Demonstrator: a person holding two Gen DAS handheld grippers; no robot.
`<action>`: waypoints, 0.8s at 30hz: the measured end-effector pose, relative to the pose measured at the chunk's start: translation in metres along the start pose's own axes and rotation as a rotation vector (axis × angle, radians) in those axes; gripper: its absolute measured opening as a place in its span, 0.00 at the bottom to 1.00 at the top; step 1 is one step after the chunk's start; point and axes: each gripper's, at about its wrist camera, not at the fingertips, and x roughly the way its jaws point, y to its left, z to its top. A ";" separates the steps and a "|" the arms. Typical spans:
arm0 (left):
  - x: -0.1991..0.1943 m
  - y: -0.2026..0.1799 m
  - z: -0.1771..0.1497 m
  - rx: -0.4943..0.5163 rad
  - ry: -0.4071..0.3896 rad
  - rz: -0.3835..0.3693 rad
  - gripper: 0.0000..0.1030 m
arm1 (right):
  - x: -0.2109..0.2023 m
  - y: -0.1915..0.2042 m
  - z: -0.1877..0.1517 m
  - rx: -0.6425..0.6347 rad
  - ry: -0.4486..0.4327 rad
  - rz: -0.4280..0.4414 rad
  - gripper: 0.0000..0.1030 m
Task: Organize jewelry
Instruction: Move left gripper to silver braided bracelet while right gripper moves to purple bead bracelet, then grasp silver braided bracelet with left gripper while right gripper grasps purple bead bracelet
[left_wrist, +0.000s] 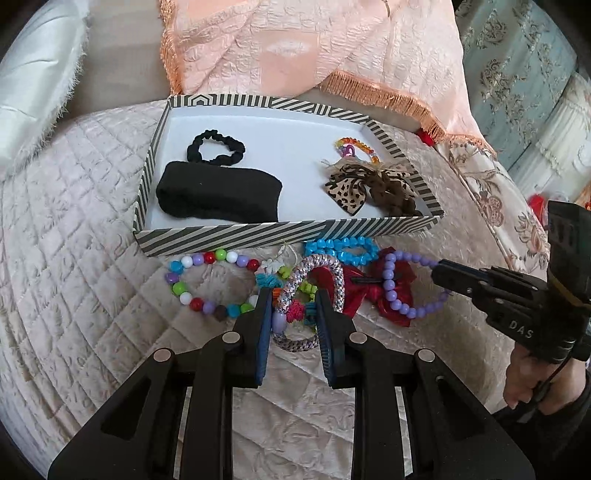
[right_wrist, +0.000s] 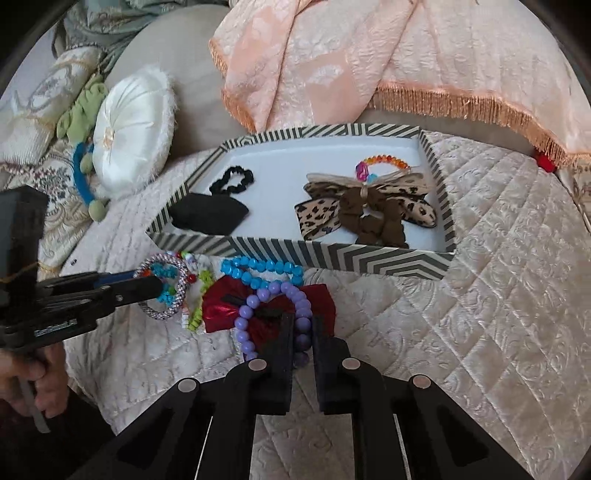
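My left tongs (left_wrist: 291, 314) pinch braided hair tie (left_wrist: 314, 291) just below striped box (left_wrist: 258, 236); my right tongs (right_wrist: 303, 332) clamped on purple bead bracelet (right_wrist: 273, 314) (over red bow (right_wrist: 221, 310)).

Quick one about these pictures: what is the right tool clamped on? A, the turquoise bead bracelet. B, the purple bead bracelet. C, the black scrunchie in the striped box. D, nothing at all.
B: the right tool is shut on the purple bead bracelet, whose strand runs between its fingers over the red bow.
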 end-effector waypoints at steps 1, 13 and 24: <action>0.000 0.000 0.000 0.000 0.004 -0.006 0.21 | -0.002 -0.001 0.000 0.005 -0.003 0.004 0.08; 0.011 0.026 0.006 -0.088 0.038 -0.003 0.21 | -0.008 -0.002 0.001 0.004 -0.009 -0.003 0.08; 0.019 0.027 0.000 -0.072 0.082 0.024 0.35 | -0.005 0.002 -0.001 -0.014 0.003 -0.001 0.08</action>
